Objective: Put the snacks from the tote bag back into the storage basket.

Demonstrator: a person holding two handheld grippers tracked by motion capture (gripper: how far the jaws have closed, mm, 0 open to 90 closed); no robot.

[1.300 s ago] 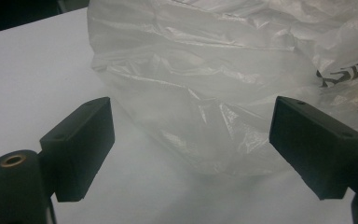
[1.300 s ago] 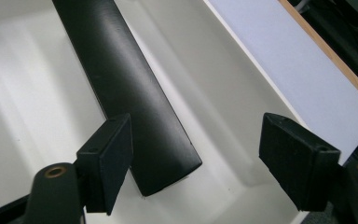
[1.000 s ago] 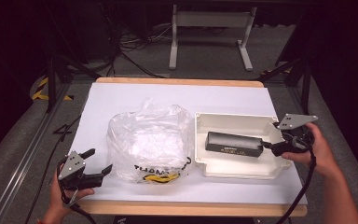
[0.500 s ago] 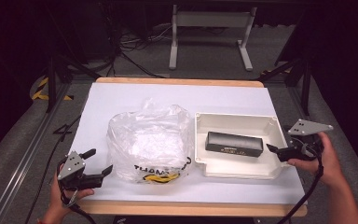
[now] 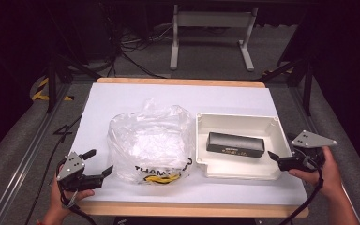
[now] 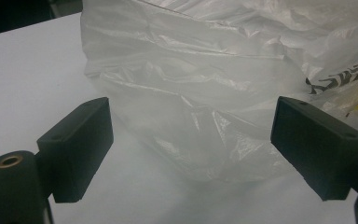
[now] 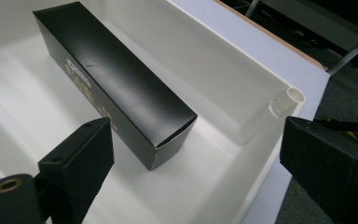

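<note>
Now R gripper [image 5: 275, 158] (jaws just opened, empty) backed off black box [image 5: 236, 144], which sits in tray [image 5: 234, 123].

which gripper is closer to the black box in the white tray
Right. The right gripper sits at the white tray's right rim, open, apart from the black box. The left gripper waits beyond the plastic bag.

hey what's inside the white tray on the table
One long black box lies inside the white tray, on its floor. The tray floor under the box is covered, so nothing there can be told.

Grey carpet floor [image 5: 136, 61], metal stand [image 5: 211, 33], dim
</note>
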